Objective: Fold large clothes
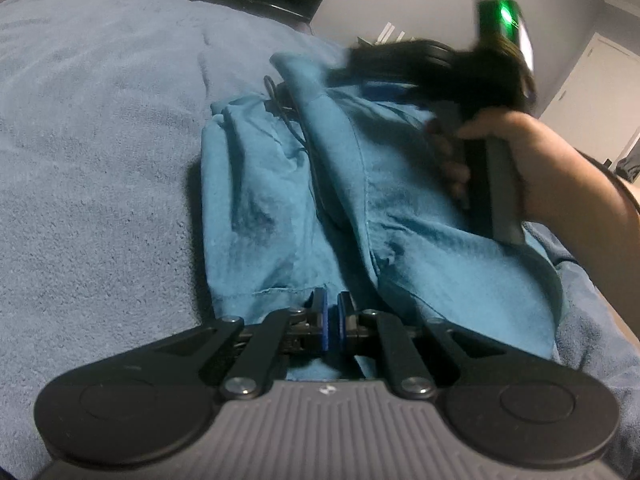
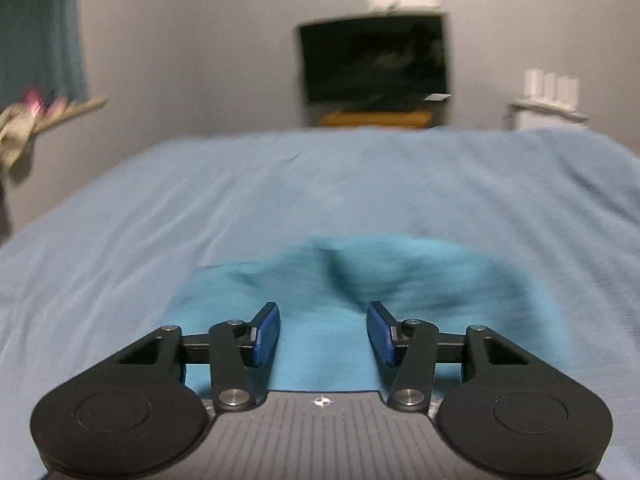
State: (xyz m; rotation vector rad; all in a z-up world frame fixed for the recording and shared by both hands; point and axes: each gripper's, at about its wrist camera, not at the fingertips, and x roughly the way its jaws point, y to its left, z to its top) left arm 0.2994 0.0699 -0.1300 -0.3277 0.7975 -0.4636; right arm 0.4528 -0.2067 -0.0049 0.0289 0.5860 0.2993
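**Garment bunched on bed, left gripper clamped at near edge**

Teal garment (image 1: 320, 184) lies on a light blue bedspread (image 1: 100, 160), towards its near side. Fabric is thin and matte, heavily creased, not flat: several long folds run away from the camera, one raised ridge of cloth crossing up the middle. A hemmed edge with a small frayed spot shows close to the near end. A thin black cord (image 1: 288, 120) lies across the upper part of the cloth.

Left gripper (image 1: 332, 320): blue pads drawn nearly together, a fold of the teal cloth at the near edge pinched between them.

Right gripper (image 2: 323, 334): pads stand apart at a middling width, nothing between them; teal cloth lies below and ahead of the fingers, blurred. In the left wrist view the same tool is a dark smear over the far right of the garment, the person's hand (image 1: 520, 160) wrapped around its handle.

Dark screen (image 2: 376, 64) on the far wall, beyond the bed.
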